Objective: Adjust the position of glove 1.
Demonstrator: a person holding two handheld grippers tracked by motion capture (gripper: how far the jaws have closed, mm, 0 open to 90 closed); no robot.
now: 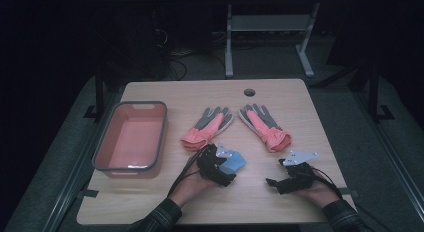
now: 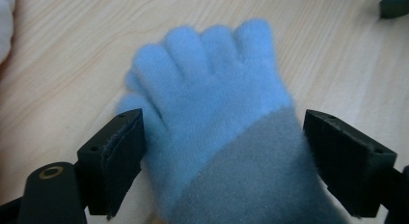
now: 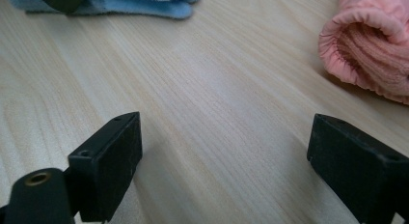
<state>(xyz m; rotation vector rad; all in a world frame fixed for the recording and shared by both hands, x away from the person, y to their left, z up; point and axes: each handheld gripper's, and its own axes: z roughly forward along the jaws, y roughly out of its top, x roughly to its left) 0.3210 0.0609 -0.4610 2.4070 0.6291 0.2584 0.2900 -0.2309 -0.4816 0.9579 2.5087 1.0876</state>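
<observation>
Straddling the blue glove with spread jaws, left hand-held gripper not yet clamped | right hand-held gripper open over bare bench | risk: fluffy fabric (soft, thick) may slip if pinched shallow

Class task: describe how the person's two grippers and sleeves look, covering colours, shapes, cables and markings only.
Both the left gripper and right gripper are black, each topped by a grey three-cornered plate with black cables trailing back. Their jaws are blocky black pads, with a brass-ringed hole near one base. The sleeves are dark plaid.
</observation>
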